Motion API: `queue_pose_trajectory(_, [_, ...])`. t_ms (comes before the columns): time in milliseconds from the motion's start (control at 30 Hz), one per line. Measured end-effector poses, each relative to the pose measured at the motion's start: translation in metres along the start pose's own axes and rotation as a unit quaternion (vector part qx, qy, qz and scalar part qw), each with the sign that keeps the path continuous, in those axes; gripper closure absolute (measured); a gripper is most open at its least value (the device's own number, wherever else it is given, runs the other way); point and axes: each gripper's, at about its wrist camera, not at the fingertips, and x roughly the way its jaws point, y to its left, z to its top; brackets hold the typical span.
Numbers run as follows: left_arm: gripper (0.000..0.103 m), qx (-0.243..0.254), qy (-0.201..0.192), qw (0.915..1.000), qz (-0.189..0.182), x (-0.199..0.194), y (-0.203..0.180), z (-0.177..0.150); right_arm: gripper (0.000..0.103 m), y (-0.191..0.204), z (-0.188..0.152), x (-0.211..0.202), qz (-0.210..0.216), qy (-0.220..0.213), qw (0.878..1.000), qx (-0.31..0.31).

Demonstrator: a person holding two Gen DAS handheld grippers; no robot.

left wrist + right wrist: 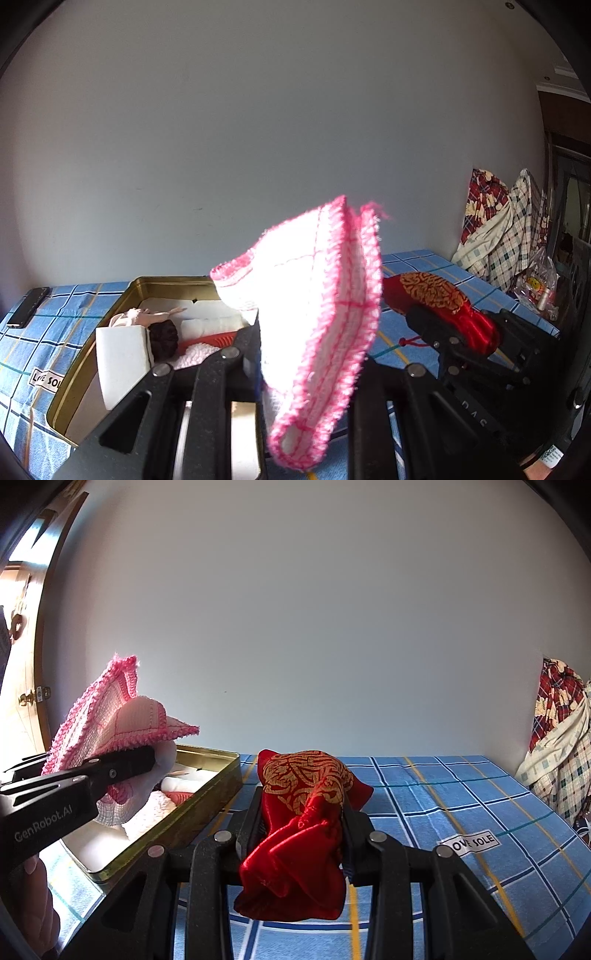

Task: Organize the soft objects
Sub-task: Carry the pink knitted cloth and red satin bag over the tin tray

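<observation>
The gold tin (pixel 122 299) on the blue checked surface (pixel 443 794) already holds several soft things, among them a rolled white cloth (pixel 214 326). Two pieces are not yet inside. The left claw (pixel 303 354) is closed on the pink-edged cloth (pixel 317 295), lifted beside the tin. The right claw (pixel 303 819) is closed on the red pouch (pixel 299 834), above the surface.

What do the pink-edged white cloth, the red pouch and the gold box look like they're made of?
Pink-edged white cloth: seemingly knitted cotton yarn, matte, fuzzy stitched border. Red pouch with gold pattern: probably satin, glossy folds catching light. Gold rectangular box: likely tin, with a thin, rolled, shiny rim.
</observation>
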Motion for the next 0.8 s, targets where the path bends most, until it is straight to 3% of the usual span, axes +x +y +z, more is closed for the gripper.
queue_pose_trajectory(800, [0.086, -0.022, 0.001, 0.9994, 0.027, -0.014, 0.035, 0.0, 0.066, -0.005, -0.008, 0.022, 0.033, -0.002, 0.999, -0.02])
